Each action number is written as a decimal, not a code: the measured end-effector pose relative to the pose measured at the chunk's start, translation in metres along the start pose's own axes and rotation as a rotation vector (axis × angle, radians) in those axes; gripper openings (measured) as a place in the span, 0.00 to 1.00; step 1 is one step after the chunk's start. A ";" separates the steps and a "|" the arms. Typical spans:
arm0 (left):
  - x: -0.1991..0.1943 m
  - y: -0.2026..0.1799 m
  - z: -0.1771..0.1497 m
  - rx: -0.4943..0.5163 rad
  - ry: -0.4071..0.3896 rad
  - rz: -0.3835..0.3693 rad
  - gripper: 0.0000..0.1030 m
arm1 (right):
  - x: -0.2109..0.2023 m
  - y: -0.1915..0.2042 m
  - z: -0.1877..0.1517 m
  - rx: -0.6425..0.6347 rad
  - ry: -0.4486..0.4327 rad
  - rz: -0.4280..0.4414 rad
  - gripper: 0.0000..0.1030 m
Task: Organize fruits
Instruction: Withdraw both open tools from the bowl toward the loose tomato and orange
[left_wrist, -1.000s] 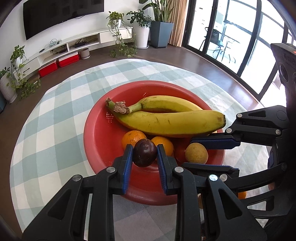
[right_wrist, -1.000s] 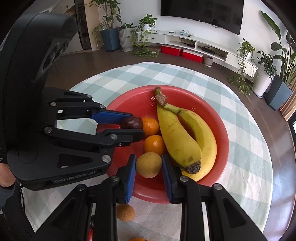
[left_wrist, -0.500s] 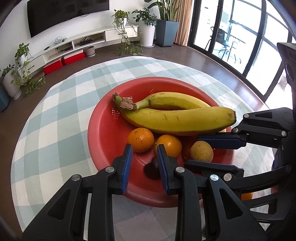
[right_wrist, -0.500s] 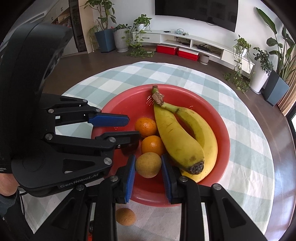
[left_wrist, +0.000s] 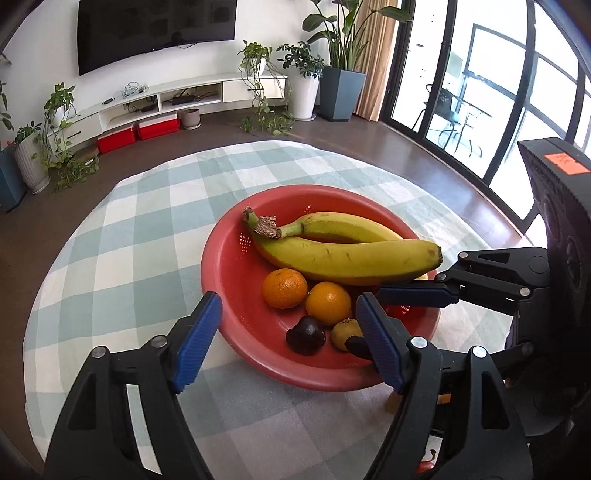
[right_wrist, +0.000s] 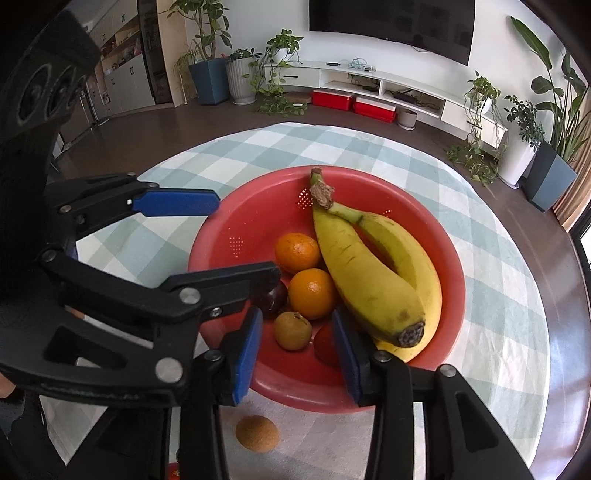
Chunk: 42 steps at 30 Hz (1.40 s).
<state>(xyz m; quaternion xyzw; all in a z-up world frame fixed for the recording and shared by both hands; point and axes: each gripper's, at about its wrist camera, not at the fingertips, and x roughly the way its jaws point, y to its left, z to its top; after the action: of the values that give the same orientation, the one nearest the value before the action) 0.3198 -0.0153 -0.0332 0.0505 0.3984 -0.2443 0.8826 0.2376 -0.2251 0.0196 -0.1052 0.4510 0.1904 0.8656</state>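
Note:
A red bowl (left_wrist: 229, 273) (right_wrist: 240, 225) on the checked tablecloth holds two bananas (left_wrist: 351, 254) (right_wrist: 365, 273), two oranges (left_wrist: 284, 288) (right_wrist: 297, 252), a dark purple fruit (left_wrist: 306, 335) (right_wrist: 275, 295), a yellow-brown round fruit (left_wrist: 345, 332) (right_wrist: 293, 329) and a red fruit (right_wrist: 325, 345). My left gripper (left_wrist: 290, 343) is open and empty, above the bowl's near rim. My right gripper (right_wrist: 297, 354) is open and empty, its jaws either side of the yellow-brown fruit, apart from it.
A brown round fruit (right_wrist: 257, 432) lies on the cloth in front of the bowl, and a red fruit (right_wrist: 173, 470) shows at the bottom edge. The round table (left_wrist: 110, 240) ends all around; the floor, plants and a TV shelf lie beyond.
My left gripper let go of the dark purple fruit into the bowl, then opened wide and drew back. My right gripper opened and released the yellow-brown fruit into the bowl.

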 end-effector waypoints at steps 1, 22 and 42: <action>-0.005 0.000 -0.001 -0.005 -0.010 0.001 0.73 | -0.003 0.000 0.000 0.005 -0.008 0.003 0.48; -0.112 -0.034 -0.132 -0.136 -0.094 0.072 1.00 | -0.115 -0.021 -0.118 0.286 -0.259 -0.009 0.91; -0.080 -0.108 -0.168 -0.058 0.077 0.084 1.00 | -0.105 -0.019 -0.168 0.392 -0.221 -0.006 0.78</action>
<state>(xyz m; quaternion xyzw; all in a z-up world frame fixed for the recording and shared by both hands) 0.1099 -0.0308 -0.0771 0.0511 0.4365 -0.1934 0.8772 0.0660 -0.3265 0.0102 0.0854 0.3816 0.1068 0.9142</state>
